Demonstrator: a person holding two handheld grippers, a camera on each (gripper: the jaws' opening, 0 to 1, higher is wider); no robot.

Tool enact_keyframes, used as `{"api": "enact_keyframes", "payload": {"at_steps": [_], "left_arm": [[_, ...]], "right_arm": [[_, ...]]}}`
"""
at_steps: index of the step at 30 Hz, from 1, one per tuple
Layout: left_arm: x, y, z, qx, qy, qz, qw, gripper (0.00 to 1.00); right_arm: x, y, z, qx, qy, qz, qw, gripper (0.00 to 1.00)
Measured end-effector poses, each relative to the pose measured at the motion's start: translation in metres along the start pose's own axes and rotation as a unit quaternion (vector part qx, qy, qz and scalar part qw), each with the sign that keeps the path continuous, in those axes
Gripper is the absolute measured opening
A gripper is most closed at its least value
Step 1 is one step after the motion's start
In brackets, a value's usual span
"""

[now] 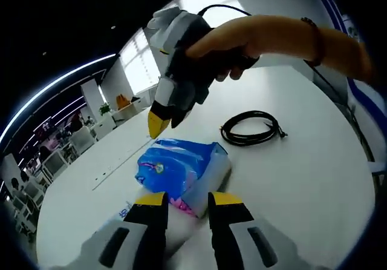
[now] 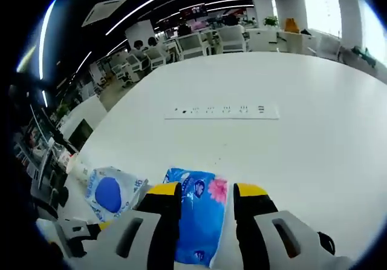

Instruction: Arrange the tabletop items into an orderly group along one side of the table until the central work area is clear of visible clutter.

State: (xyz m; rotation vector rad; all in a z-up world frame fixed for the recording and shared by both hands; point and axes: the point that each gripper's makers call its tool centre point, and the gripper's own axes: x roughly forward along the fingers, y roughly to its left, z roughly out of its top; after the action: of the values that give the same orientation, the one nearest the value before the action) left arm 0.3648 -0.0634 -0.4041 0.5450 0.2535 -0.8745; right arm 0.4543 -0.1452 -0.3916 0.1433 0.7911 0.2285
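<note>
So, in the left gripper view we've got our left gripper [image 1: 187, 202] parted with nothing clamped, its yellow tips straddling the near corner of a blue tissue pack [image 1: 181, 172] that lies on the white table [image 1: 314, 179]. The right gripper [image 1: 158, 123], held by a hand [image 1: 233, 40], comes in from above and hangs just past the pack's far edge; we can't tell from here how wide it stands. A coiled black cable [image 1: 251, 129] sits off to the right, well beyond our tips.

In the right gripper view, the right gripper [image 2: 207, 191] is open and empty, and the tissue pack [image 2: 199, 212] lies between its fingers, probably lined up for a grab. A second blue-and-white packet [image 2: 110, 192] rests just left of the claw, and a row of flush table sockets [image 2: 222, 109] sits far ahead.
</note>
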Motion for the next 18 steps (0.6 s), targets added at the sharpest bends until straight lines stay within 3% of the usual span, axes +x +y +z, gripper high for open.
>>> {"api": "enact_keyframes", "payload": {"at_steps": [14,18], "left_arm": [[0.006,-0.007,0.001,0.025,0.006,-0.008,0.9996,0.25],[0.008,-0.006,0.000,0.030,0.009,-0.004,0.9995,0.20]], "right_arm": [[0.024,-0.001,-0.008,0.086,0.049,-0.018,0.9949,0.26],[0.028,0.004,-0.011,0.084,0.058,-0.023,0.9945,0.20]]}}
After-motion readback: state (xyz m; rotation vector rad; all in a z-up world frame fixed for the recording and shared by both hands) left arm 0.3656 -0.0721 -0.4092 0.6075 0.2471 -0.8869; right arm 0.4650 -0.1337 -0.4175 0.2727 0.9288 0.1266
